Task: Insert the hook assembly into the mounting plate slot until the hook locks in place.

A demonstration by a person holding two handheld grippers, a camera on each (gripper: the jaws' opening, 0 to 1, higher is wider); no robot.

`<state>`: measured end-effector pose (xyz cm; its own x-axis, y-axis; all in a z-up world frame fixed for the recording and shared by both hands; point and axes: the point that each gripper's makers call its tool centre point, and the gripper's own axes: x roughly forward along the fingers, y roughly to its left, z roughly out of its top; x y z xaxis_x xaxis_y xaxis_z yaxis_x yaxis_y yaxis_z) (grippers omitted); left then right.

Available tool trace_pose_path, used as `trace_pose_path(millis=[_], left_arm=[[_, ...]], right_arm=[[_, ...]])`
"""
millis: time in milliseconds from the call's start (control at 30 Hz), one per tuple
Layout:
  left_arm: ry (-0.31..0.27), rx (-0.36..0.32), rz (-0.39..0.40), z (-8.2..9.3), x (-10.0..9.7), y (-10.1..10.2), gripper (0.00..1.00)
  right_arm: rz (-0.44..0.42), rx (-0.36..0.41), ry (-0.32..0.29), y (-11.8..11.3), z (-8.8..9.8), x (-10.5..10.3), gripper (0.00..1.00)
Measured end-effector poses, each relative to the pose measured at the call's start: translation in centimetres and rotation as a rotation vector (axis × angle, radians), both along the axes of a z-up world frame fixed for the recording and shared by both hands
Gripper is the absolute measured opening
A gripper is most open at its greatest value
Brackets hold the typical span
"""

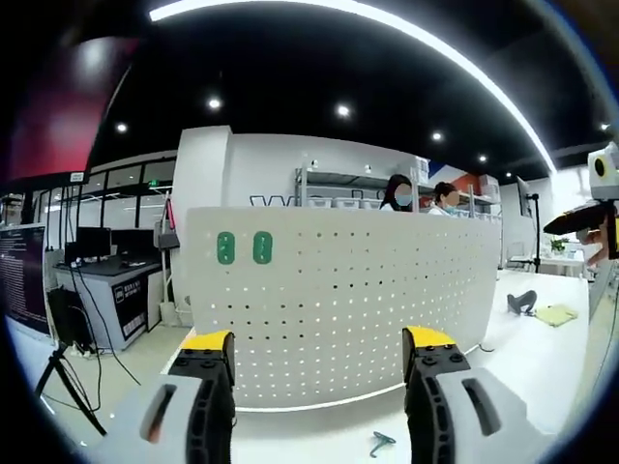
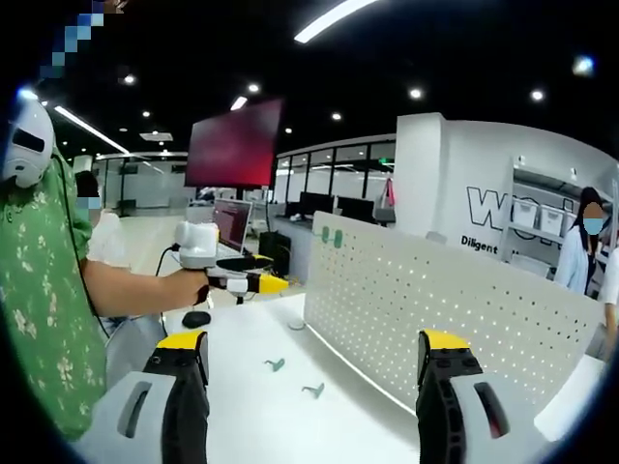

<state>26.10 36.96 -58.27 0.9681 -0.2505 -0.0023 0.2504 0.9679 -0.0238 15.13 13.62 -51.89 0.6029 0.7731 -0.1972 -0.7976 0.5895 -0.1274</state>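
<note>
Pegboard [image 1: 338, 309] stands upright on the white table [image 1: 522, 367] in our left gripper view, straight ahead of the left gripper [image 1: 324, 372], whose yellow-tipped jaws are spread apart with nothing between them. Two green mounting plates [image 1: 244, 247] sit side by side near the board's upper left corner. One small teal hook [image 1: 381, 444] lies on the table near us, just left of the right-hand jaw.

In our right gripper view the right gripper [image 2: 314, 377] also has its jaws apart and holds nothing. Two teal hooks [image 2: 275, 364] [image 2: 311, 391] lie loose on the table [image 2: 271, 416] between them, left of the pegboard [image 2: 455, 319]. Farther left, a person's hand holds the left gripper [image 2: 232, 271] above the table; we cannot tell its jaw state from here.
</note>
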Motion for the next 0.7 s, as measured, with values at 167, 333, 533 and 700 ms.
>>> trace_pose_path(millis=[167,333,533,700], left_arm=[[0.014,-0.005,0.0,-0.8,-1.2,0.2,0.71],[0.031,-0.014,0.0,-1.5,-2.2,0.4,0.71],[0.043,-0.018,-0.004,-2.0,-3.1,0.3,0.71],[0.059,-0.008,-0.016,-2.7,-3.7,0.0,0.71]], right_arm=[[0.005,-0.002,0.006,0.3,-0.4,-0.2,0.91],[0.012,-0.007,0.01,0.6,-0.6,-0.4,0.91],[0.017,-0.004,0.011,0.7,-0.7,-0.4,0.91],[0.016,-0.004,0.02,0.6,-1.1,-0.4,0.91]])
